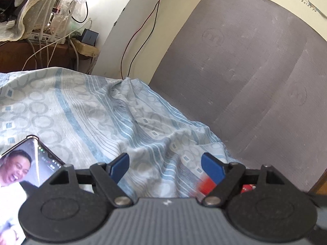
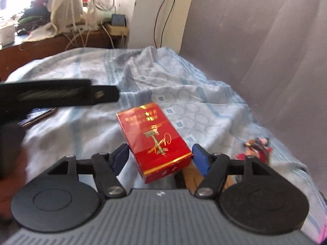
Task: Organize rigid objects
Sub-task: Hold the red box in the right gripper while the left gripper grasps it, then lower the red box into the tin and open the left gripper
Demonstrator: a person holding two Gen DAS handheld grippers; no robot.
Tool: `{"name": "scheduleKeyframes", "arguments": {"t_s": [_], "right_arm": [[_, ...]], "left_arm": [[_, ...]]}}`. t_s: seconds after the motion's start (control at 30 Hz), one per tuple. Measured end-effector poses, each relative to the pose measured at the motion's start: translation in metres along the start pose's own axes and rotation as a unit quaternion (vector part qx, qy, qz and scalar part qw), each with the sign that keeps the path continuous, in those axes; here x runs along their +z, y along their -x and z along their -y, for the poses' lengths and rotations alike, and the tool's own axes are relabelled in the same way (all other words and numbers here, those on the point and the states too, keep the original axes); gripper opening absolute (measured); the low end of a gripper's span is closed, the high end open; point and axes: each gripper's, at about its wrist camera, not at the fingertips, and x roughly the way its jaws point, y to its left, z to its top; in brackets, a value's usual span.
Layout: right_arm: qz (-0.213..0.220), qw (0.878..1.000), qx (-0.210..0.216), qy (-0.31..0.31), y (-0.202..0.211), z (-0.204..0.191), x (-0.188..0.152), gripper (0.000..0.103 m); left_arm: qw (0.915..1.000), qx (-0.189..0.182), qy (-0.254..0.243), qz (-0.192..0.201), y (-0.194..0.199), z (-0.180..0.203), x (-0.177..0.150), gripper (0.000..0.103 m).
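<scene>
The bedsheet (image 2: pixel 163 85) is soft, matt, wrinkled cloth. On it lies a red box (image 2: pixel 155 143) of glossy cardboard with shiny gold print. Left of the box, a phone (image 1: pixel 34 161) shows a smooth, glassy screen. The headboard (image 1: pixel 245 61) behind is rough, matt grey fabric. The tongs (image 2: pixel 160 159) are matt, grainy black plastic with metal rivets.

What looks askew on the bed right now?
The red cigarette pack lies crooked between the open right claw pads, its near end hanging off the rumpled bedsheet. A small red figurine lies tipped over nearby.
</scene>
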Motion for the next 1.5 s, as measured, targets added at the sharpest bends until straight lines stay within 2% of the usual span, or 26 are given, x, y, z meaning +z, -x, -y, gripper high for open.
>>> {"name": "scheduleKeyframes", "arguments": {"t_s": [0.1,0.2,0.27,0.33,0.37,0.47,0.53,0.57,0.6,0.63,0.73,0.83,0.9,0.93,0.97,1.0,1.1,1.27,1.37,1.5], "right_arm": [[0.012,1.000,-0.024,-0.012,0.045,0.003,-0.025,0.069],[0.002,0.998,-0.055,-0.044,0.090,0.009,-0.065,0.069],[-0.012,0.994,-0.084,-0.065,0.115,0.013,-0.095,0.069],[-0.028,0.989,-0.114,-0.091,0.139,0.016,-0.125,0.069],[-0.036,0.986,-0.124,-0.107,0.150,0.018,-0.138,0.069],[-0.044,0.975,-0.163,-0.144,0.181,0.021,-0.169,0.070],[-0.037,0.967,-0.190,-0.164,0.201,0.022,-0.182,0.072],[-0.036,0.963,-0.203,-0.174,0.209,0.023,-0.188,0.077],[-0.033,0.958,-0.217,-0.183,0.217,0.024,-0.193,0.078],[-0.030,0.955,-0.226,-0.192,0.223,0.026,-0.198,0.078],[-0.015,0.947,-0.234,-0.220,0.238,0.027,-0.210,0.077],[-0.001,0.948,-0.220,-0.229,0.241,0.022,-0.217,0.076],[0.003,0.949,-0.211,-0.235,0.237,0.024,-0.221,0.072],[0.006,0.948,-0.206,-0.241,0.235,0.025,-0.223,0.063],[0.008,0.947,-0.199,-0.250,0.234,0.028,-0.225,0.052],[0.010,0.946,-0.191,-0.263,0.235,0.029,-0.227,0.052],[0.027,0.942,-0.195,-0.271,0.238,0.032,-0.229,0.051],[0.096,0.928,-0.235,-0.272,0.272,0.052,-0.214,0.051],[0.120,0.915,-0.263,-0.282,0.289,0.079,-0.210,0.051],[0.117,0.896,-0.305,-0.302,0.302,0.125,-0.218,0.051]], "left_arm": [[0.9998,-0.010,-0.015,-0.002,0.001,0.004,-0.001,0.080],[0.9970,-0.047,-0.059,-0.018,0.001,0.019,-0.007,0.080],[0.9897,-0.092,-0.105,-0.034,0.007,0.037,-0.015,0.080],[0.9788,-0.144,-0.132,-0.061,0.016,0.057,-0.028,0.079],[0.9713,-0.173,-0.141,-0.082,0.021,0.068,-0.036,0.079],[0.9346,-0.266,-0.187,-0.144,0.039,0.112,-0.065,0.078],[0.9069,-0.310,-0.221,-0.180,0.050,0.140,-0.083,0.077],[0.8951,-0.327,-0.232,-0.195,0.053,0.152,-0.091,0.077],[0.8847,-0.338,-0.242,-0.211,0.055,0.163,-0.098,0.077],[0.8760,-0.344,-0.252,-0.225,0.057,0.173,-0.105,0.077],[0.8592,-0.350,-0.264,-0.264,0.055,0.194,-0.123,0.077],[0.8414,-0.359,-0.263,-0.307,0.051,0.208,-0.138,0.074],[0.8287,-0.361,-0.272,-0.330,0.049,0.216,-0.149,0.057],[0.8205,-0.361,-0.279,-0.345,0.047,0.220,-0.156,0.053],[0.8175,-0.361,-0.280,-0.351,0.048,0.221,-0.162,0.052],[0.8217,-0.360,-0.282,-0.340,0.051,0.221,-0.163,0.052],[0.8243,-0.361,-0.288,-0.328,0.057,0.234,-0.156,0.050],[0.8222,-0.395,-0.293,-0.287,0.063,0.286,-0.130,0.050],[0.8130,-0.412,-0.293,-0.289,0.054,0.333,-0.131,0.051],[0.8022,-0.417,-0.305,-0.299,0.038,0.393,-0.154,0.051]]}}
